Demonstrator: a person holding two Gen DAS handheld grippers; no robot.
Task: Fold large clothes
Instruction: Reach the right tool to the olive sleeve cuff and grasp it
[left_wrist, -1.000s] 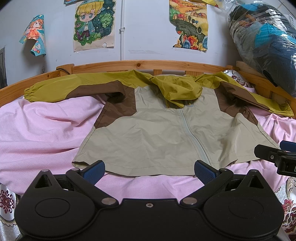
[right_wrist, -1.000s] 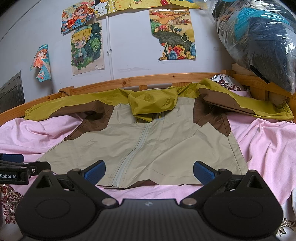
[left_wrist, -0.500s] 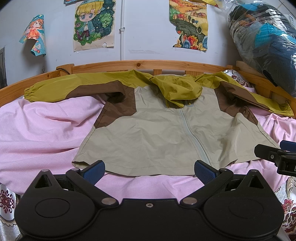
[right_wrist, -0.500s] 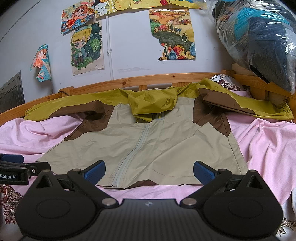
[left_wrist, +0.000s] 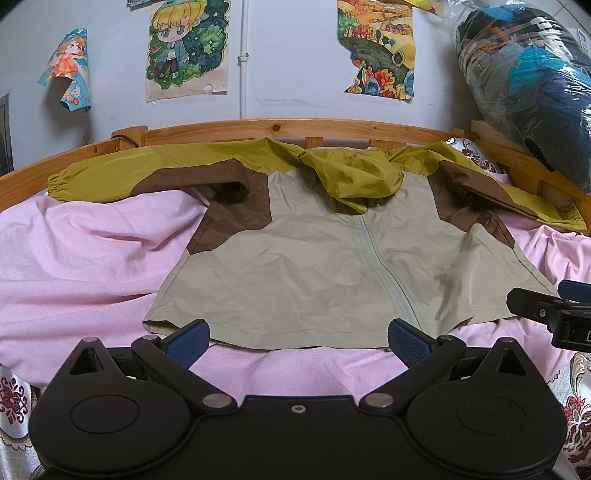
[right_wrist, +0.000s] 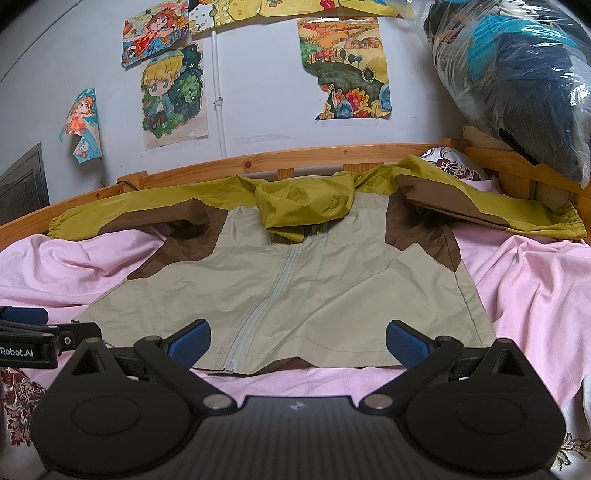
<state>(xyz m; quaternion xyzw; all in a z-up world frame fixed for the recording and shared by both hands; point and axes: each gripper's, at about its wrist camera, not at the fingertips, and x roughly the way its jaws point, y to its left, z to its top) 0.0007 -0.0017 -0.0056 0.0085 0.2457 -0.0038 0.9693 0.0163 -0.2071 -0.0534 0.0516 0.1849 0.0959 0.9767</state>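
A hooded jacket (left_wrist: 314, 266), beige with brown and olive panels, lies spread face up on the pink sheet (left_wrist: 81, 258), zipper closed, both sleeves stretched sideways along the headboard, hood folded onto the chest. It also shows in the right wrist view (right_wrist: 314, 280). My left gripper (left_wrist: 297, 338) is open and empty, just before the left part of the jacket's hem. My right gripper (right_wrist: 297, 338) is open and empty, just before the right part of the hem near the zipper end. Each gripper shows at the edge of the other's view.
A wooden bed rail (left_wrist: 295, 127) runs behind the jacket. A large plastic-wrapped bundle (left_wrist: 528, 85) sits on the rail at the right. Posters (left_wrist: 188, 48) hang on the wall. A patterned cover (left_wrist: 14, 406) edges the bed's front.
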